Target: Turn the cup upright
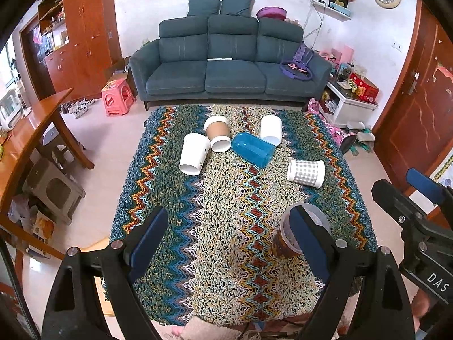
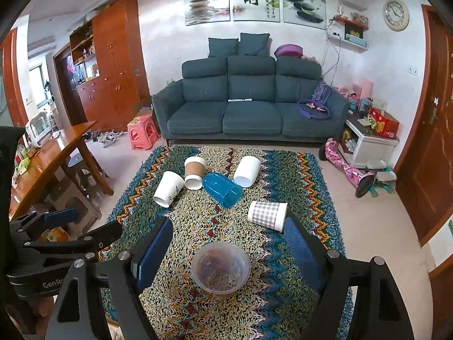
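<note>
A clear plastic cup with a brown print point(image 2: 220, 267) stands upright on the knitted cloth, between and just below the open fingers of my right gripper point(image 2: 230, 248). It also shows in the left wrist view point(image 1: 300, 232), partly behind my left gripper's right finger. My left gripper point(image 1: 230, 239) is open and empty over the cloth. Several cups lie on their sides further back: a white leaf-print cup point(image 1: 194, 153), a brown-sleeved paper cup point(image 1: 217, 133), a blue plastic cup point(image 1: 252, 148), a plain white cup point(image 1: 271, 129) and a grey checked cup point(image 1: 306, 172).
The colourful zigzag cloth point(image 1: 226, 226) covers the table. A wooden table point(image 1: 25, 138) and grey stool point(image 1: 53, 189) stand at the left. A teal sofa point(image 1: 226, 65), a pink stool point(image 1: 117, 96) and a white cabinet point(image 1: 349, 104) stand behind.
</note>
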`<state>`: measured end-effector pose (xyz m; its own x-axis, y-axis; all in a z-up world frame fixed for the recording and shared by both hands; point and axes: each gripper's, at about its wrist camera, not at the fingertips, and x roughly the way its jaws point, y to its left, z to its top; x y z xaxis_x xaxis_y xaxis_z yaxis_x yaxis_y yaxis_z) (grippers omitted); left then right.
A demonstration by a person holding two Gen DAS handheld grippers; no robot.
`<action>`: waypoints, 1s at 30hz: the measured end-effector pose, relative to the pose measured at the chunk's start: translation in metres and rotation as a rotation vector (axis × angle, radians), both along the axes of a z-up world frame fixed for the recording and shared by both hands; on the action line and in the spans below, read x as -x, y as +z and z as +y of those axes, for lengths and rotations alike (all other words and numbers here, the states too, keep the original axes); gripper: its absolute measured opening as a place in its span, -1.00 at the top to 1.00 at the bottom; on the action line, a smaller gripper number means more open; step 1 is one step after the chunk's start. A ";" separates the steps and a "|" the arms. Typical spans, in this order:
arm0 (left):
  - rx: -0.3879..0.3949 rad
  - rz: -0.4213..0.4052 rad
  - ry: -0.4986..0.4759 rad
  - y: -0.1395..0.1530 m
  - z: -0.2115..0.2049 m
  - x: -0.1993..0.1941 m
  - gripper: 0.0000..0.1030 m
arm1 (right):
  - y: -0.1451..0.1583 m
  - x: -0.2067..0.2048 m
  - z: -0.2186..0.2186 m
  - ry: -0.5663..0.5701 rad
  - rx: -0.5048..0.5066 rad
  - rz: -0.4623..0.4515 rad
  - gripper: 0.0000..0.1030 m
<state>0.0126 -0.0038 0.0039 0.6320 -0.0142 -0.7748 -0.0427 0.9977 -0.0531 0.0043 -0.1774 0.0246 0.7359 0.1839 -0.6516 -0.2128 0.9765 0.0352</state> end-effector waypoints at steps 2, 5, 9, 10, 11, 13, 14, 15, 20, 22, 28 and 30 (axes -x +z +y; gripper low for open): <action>-0.003 -0.001 -0.001 0.000 -0.001 -0.001 -0.74 | 0.000 0.000 0.000 0.000 0.001 -0.001 -0.58; -0.008 -0.002 0.000 0.000 -0.002 -0.002 -0.74 | 0.001 -0.002 0.001 -0.001 0.004 0.003 -0.58; -0.007 -0.001 0.001 0.000 -0.002 -0.002 -0.74 | 0.003 -0.004 0.000 -0.002 0.007 0.002 -0.58; -0.006 0.000 0.003 0.000 -0.002 -0.003 -0.74 | 0.003 -0.003 0.000 -0.002 0.006 0.002 -0.58; -0.006 0.000 0.003 0.001 -0.002 -0.003 -0.74 | 0.004 -0.004 0.000 -0.001 0.003 -0.001 -0.58; -0.007 -0.001 0.001 0.001 -0.002 -0.003 -0.74 | 0.004 -0.003 -0.001 -0.003 0.005 -0.005 -0.58; -0.007 -0.001 0.001 0.001 -0.002 -0.003 -0.74 | 0.004 -0.003 0.000 -0.003 0.006 -0.005 -0.58; -0.007 -0.001 0.001 0.001 -0.002 -0.003 -0.74 | 0.004 -0.004 0.000 -0.003 0.003 -0.005 -0.58; -0.004 0.002 0.001 0.000 -0.003 -0.005 -0.74 | 0.000 -0.005 -0.001 -0.002 -0.002 0.014 -0.58; -0.004 0.001 0.001 0.000 -0.003 -0.005 -0.74 | -0.002 -0.006 -0.001 -0.002 -0.005 0.020 -0.58; -0.003 0.002 0.002 0.000 -0.003 -0.005 -0.74 | -0.003 -0.007 0.000 -0.004 -0.004 0.025 -0.58; -0.004 0.001 0.002 0.000 -0.003 -0.005 -0.74 | -0.003 -0.007 -0.001 -0.001 -0.005 0.028 -0.58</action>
<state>0.0176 -0.0068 0.0040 0.6312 -0.0101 -0.7756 -0.0445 0.9978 -0.0492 0.0115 -0.1780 0.0216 0.7180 0.1863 -0.6707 -0.2104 0.9765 0.0461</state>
